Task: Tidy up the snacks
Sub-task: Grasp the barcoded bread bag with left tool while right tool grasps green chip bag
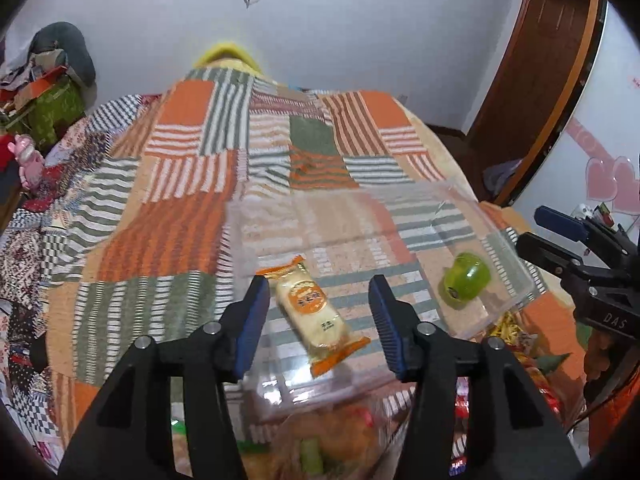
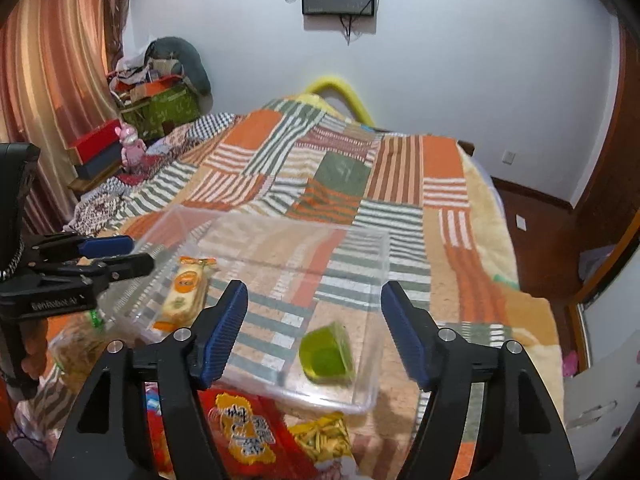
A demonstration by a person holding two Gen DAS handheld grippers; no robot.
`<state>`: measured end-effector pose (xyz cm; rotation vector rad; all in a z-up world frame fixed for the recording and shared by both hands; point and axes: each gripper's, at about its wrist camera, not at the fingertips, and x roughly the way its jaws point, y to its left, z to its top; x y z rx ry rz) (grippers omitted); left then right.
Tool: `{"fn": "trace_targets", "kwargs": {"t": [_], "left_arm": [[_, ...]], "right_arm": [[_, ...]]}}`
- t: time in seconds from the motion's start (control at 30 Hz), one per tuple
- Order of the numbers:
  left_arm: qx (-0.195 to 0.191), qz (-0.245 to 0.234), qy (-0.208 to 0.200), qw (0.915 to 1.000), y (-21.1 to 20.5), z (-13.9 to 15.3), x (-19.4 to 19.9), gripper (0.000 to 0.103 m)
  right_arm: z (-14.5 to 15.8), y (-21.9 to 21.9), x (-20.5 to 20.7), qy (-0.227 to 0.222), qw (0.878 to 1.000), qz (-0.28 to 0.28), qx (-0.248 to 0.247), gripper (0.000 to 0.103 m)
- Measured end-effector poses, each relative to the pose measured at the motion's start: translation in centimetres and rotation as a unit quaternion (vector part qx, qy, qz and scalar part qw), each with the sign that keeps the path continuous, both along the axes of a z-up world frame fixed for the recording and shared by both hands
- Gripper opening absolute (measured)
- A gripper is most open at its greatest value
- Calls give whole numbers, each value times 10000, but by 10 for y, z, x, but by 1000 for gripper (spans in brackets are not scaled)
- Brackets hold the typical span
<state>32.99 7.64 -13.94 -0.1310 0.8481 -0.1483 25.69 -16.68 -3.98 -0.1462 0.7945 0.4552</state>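
Note:
A clear plastic box [image 1: 516, 264] [image 2: 376, 264] lies on a patchwork bedspread. Inside it are an orange-and-white wrapped cake [image 1: 316, 314] [image 2: 185, 292] on the left and a green jelly cup [image 1: 466, 280] [image 2: 326, 354] on the right. My left gripper [image 1: 318, 304] is open and empty, its fingers either side of the cake and above it. My right gripper [image 2: 314, 322] is open and empty, over the box just above the jelly cup. Each gripper shows in the other's view, the right one [image 1: 560, 240] and the left one [image 2: 116, 254].
Loose snack packets lie at the near edge of the box: a red packet [image 2: 244, 436], a yellow strip-snack packet [image 2: 324, 436] [image 1: 516, 330] and a bagged pastry [image 1: 332, 432]. The striped bedspread [image 1: 240, 168] stretches beyond. Boxes and a pink toy [image 2: 130, 146] sit far left.

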Motion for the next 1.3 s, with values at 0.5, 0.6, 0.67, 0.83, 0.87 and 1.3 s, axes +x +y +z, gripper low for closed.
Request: {"fn": "trace_targets", "kwargs": {"t": [0.5,0.6,0.67,0.83,0.87,1.3], "left_arm": [[408,516,247,9975,66,-10,-91,65],[410,510,474,9967,71,-29,-101,65],[447,531,591,9958,73,-42,-106,65],[421,509,855,9941,75,-69,-115,65],[384,455,897,9942,74,-73,-118,65],[325,505,975,9934,68,-94,-111,65]], "right_arm": [[-14,-29,-40,222,9994,-259,-49,69],[-32,-29,-44,483,9983,-287,-132,69],[-42,-29,-47,640,9974,-301,-169,69],[-54,-41,-61,895,9952,-362,-126,69],[-53,-44,-64,907,9951,-382,-90,69],[-67,-49,-78,1228,9917,-392,1,71]]}}
